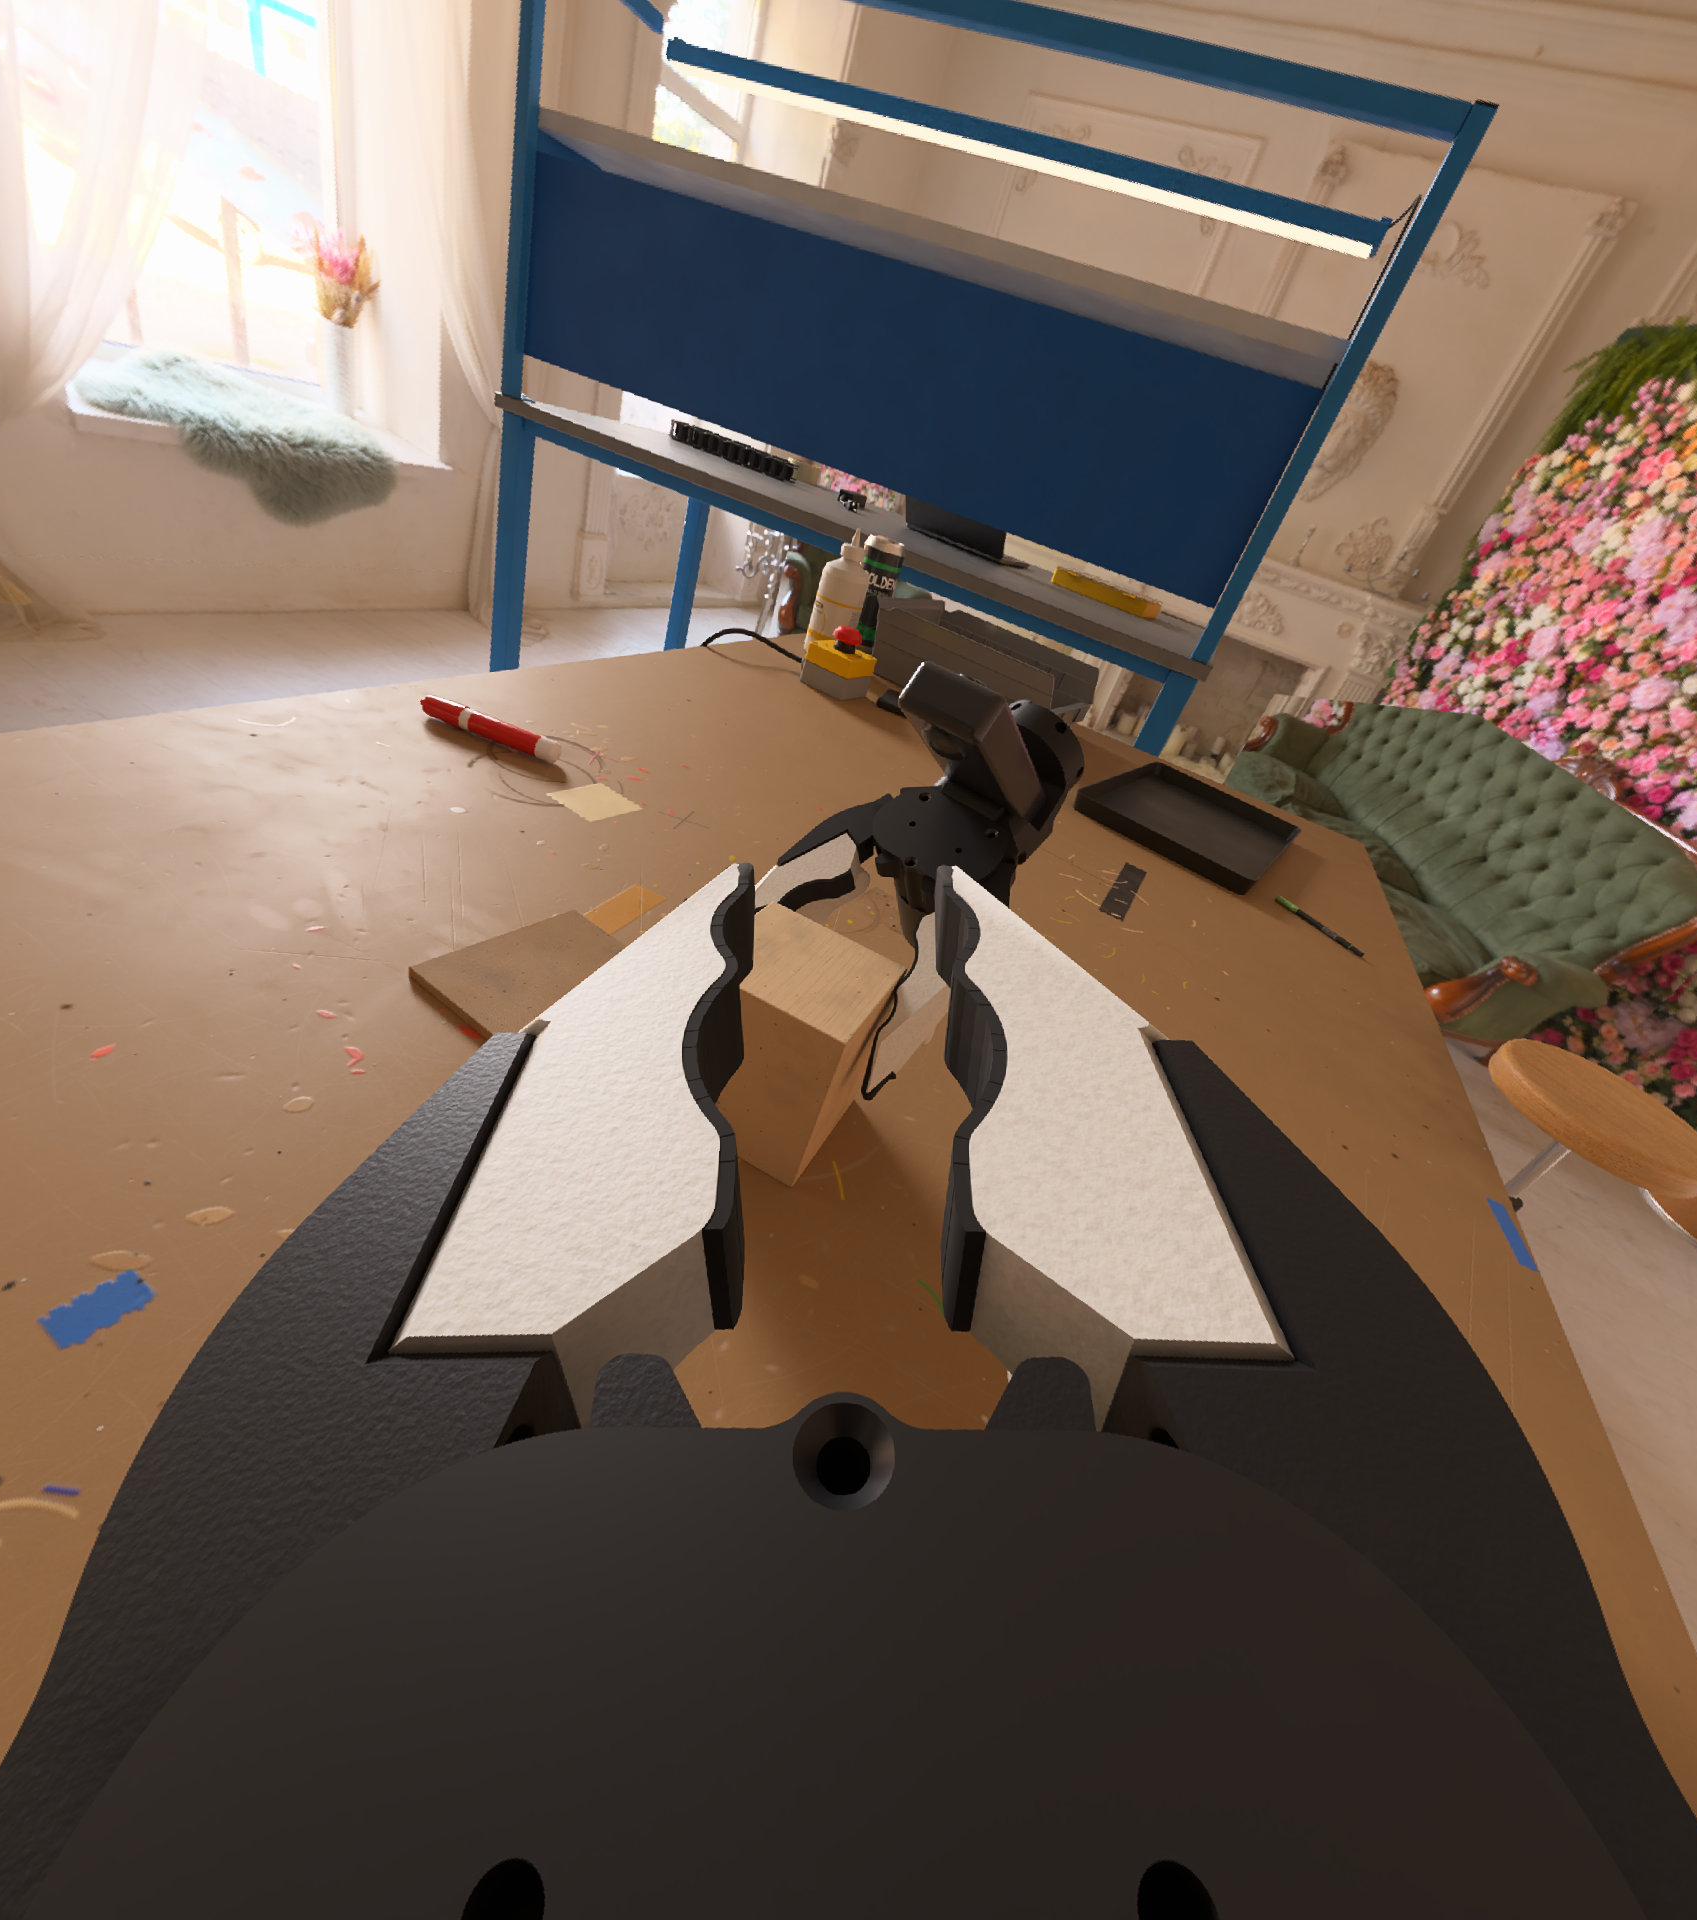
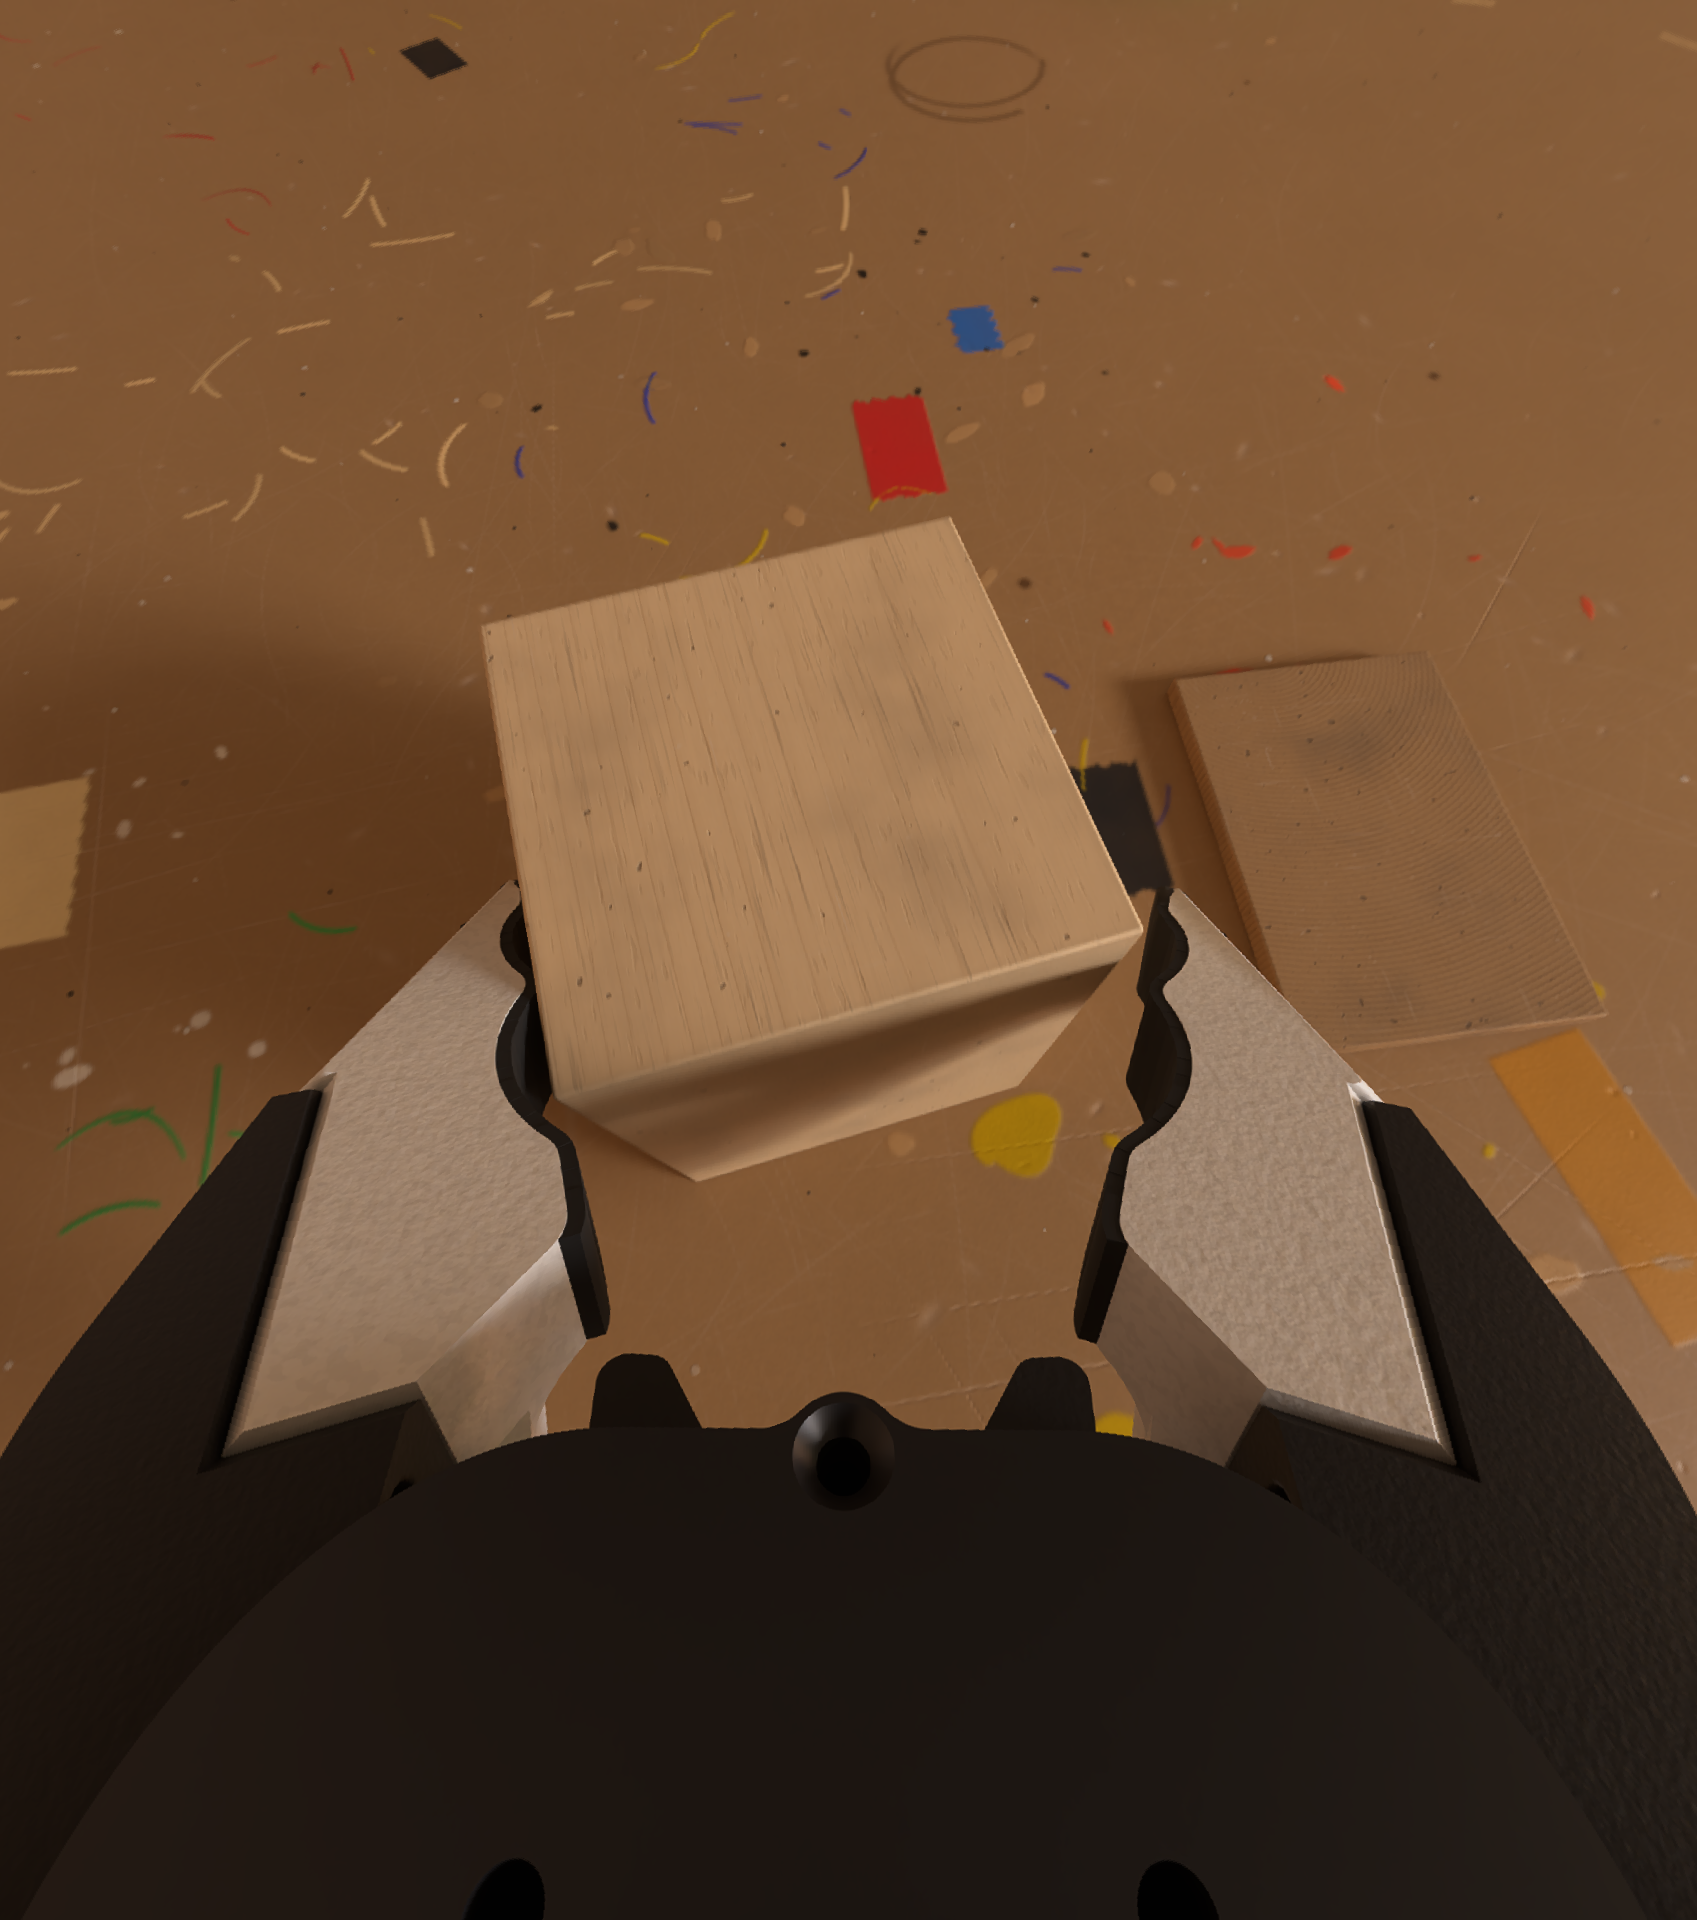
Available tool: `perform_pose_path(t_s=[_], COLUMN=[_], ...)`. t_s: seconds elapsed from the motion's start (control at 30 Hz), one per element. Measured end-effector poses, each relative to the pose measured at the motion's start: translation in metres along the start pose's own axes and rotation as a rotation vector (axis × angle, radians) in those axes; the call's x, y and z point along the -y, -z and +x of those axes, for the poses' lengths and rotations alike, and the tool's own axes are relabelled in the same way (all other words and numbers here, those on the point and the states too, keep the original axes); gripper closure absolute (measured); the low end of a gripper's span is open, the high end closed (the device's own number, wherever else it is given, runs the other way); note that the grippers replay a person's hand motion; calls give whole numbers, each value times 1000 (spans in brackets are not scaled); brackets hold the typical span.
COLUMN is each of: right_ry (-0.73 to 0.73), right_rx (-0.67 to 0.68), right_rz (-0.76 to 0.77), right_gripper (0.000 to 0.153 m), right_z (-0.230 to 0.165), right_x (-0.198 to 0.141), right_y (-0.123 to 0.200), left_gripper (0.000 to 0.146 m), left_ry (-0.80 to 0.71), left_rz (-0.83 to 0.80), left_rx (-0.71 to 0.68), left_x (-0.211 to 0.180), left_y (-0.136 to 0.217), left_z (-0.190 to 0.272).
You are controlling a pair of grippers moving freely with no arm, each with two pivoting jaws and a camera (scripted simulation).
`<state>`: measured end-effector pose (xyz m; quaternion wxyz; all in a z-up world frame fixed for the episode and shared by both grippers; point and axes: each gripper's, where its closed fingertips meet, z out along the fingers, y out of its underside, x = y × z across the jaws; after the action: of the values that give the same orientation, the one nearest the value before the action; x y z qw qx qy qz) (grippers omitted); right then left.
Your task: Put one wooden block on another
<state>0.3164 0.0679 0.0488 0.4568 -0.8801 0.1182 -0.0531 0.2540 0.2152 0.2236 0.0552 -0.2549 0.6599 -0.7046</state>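
Note:
A light wooden cube (image 2: pixel 802 831) rests on the brown table (image 2: pixel 200 623). My right gripper (image 2: pixel 842 896) is open and points down at it, one fingertip on each side; the left fingertip touches the cube, the right stands a little off. A thin flat wooden block (image 2: pixel 1374 842) lies on the table just right of the cube. In the left wrist view my left gripper (image 1: pixel 844 878) is open and empty, and the cube (image 1: pixel 813 1029) shows beyond its fingertips with the right gripper (image 1: pixel 859 966) over it. The flat block (image 1: pixel 511 966) lies to the left there.
A red marker (image 1: pixel 491 727), a yellow box with a red button (image 1: pixel 839 660), bottles and a black tray (image 1: pixel 1187 821) sit toward the far end, under a blue shelf frame (image 1: pixel 927 343). The table edge runs along the right, with a round stool (image 1: pixel 1602 1117) past it.

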Motion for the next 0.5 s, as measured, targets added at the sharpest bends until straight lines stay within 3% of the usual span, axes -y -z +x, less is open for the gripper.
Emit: perform_pose_path(t_s=[0.27,0.4,0.5], right_ry=[3,17,92], right_rx=[33,38,38], right_rz=[-58,-70,-204], right_gripper=[11,9,11], right_z=[-2,-1,1], right_x=[5,16,21], right_y=[17,19,26], left_gripper=[111,111,111], left_ry=[-1,-7,-13], left_rz=[4,1,3], left_rx=[-7,-8,-3], left_x=[1,1,1], left_y=[1,2,4], left_z=[0,2,3])
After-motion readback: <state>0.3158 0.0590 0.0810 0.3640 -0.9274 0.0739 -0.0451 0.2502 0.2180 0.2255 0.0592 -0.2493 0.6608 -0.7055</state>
